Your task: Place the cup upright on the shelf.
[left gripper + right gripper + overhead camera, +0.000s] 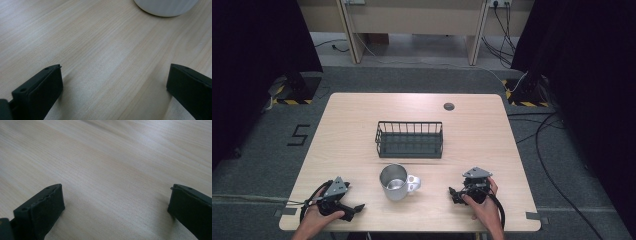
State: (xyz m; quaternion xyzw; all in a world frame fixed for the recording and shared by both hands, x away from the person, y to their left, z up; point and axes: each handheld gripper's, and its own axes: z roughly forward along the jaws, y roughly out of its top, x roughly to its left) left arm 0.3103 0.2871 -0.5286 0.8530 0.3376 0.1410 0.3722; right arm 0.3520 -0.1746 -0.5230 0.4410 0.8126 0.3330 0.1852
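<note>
Looks like pre-grasp/start: metal mug [396, 182] upright near-centre of table [347, 120], wire basket [410, 139] just beyond it, L gripper [353, 208] & R gripper [453, 194] both jaws wide, empty, flanking mug; next prob. needs reach to mug.

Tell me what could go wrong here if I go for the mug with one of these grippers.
The mug stands upright and free near the table's front, so a jaw nudging its side could tip or slide it. Its handle points toward the right gripper; a grip on the handle alone may let it swing. The wire basket sits just behind, so a low carry could clip its rim.
</note>
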